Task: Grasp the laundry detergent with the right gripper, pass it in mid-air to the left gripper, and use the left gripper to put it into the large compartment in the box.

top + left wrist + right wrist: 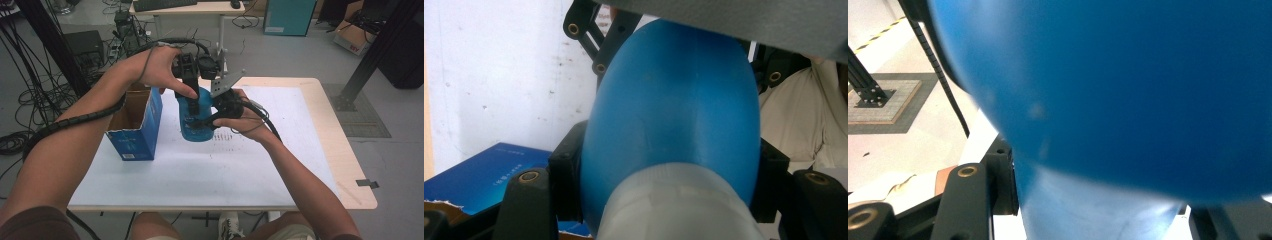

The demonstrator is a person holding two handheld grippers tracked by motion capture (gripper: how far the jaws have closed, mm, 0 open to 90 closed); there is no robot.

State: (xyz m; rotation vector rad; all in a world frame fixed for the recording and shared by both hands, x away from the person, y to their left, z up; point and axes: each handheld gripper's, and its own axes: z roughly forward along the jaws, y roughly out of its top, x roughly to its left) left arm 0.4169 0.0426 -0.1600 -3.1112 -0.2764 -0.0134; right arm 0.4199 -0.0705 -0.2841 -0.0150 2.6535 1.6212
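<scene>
The blue bottle (196,120) stands on the white table (280,150), long axis vertical, neck up, at 3 o'clock from the blue box (137,135). The left gripper (192,87) clamps its top; the right gripper (220,107) clamps its side from 3 o'clock.

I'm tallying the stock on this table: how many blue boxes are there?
1. The blue box stands open at the table's left edge, beside the blue bottle that both grippers hold. Another could be hidden behind the hands.
</scene>
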